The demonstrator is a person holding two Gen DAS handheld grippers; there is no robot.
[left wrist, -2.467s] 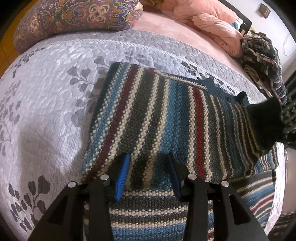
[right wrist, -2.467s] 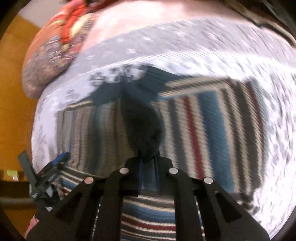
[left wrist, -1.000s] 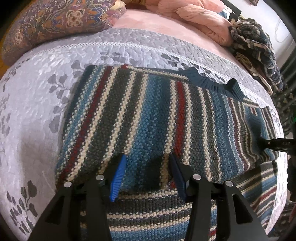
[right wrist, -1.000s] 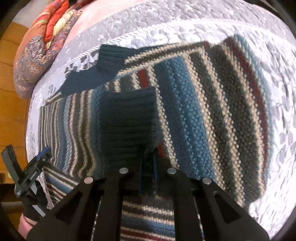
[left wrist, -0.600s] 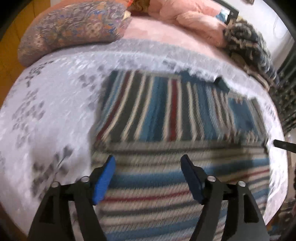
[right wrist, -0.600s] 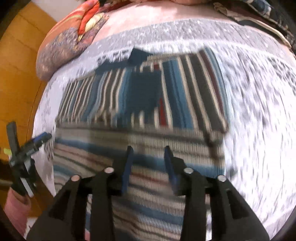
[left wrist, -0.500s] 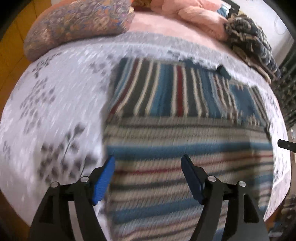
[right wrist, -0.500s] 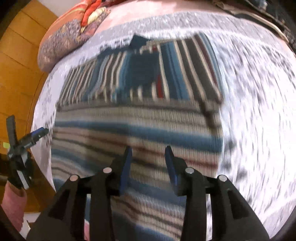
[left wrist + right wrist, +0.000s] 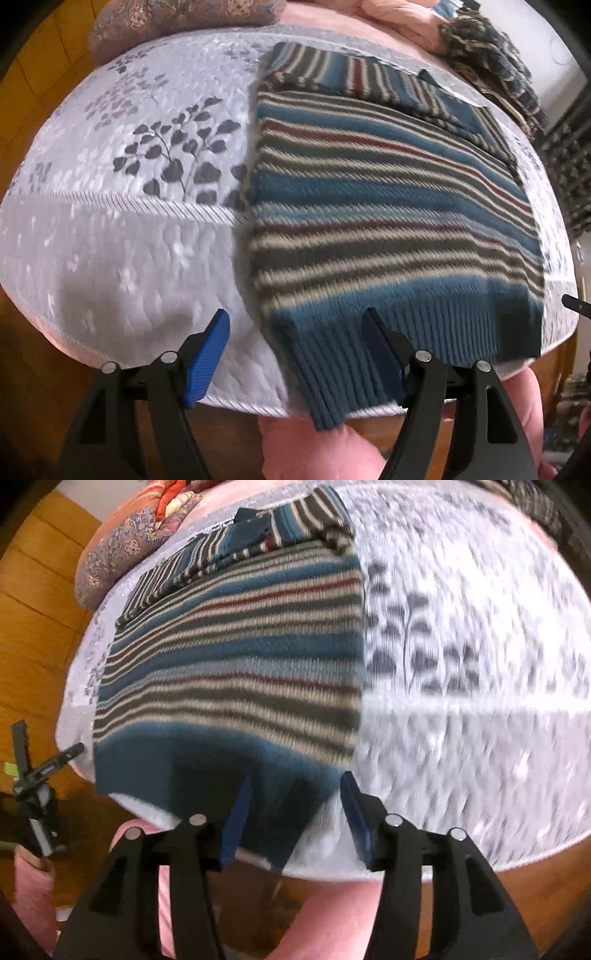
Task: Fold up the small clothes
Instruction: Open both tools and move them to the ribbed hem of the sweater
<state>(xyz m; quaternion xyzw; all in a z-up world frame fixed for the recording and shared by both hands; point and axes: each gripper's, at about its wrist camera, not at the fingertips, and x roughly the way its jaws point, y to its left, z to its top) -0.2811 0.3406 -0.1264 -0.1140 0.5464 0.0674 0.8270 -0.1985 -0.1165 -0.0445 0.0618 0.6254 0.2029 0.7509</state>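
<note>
1 sweater [image 9: 388, 206], 2 spread claws.

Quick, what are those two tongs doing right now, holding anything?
Left tongs: open, holding nothing, at the striped sweater's ribbed hem.
Right tongs: open, holding nothing, at the same hem.

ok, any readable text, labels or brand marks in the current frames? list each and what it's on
None readable.
Left gripper, seen in the right wrist view: a small white marking on its arm, too small and blurred to read.
Striped sweater: no tag or label showing.
Bedspread: leaf print only, no text.
</note>
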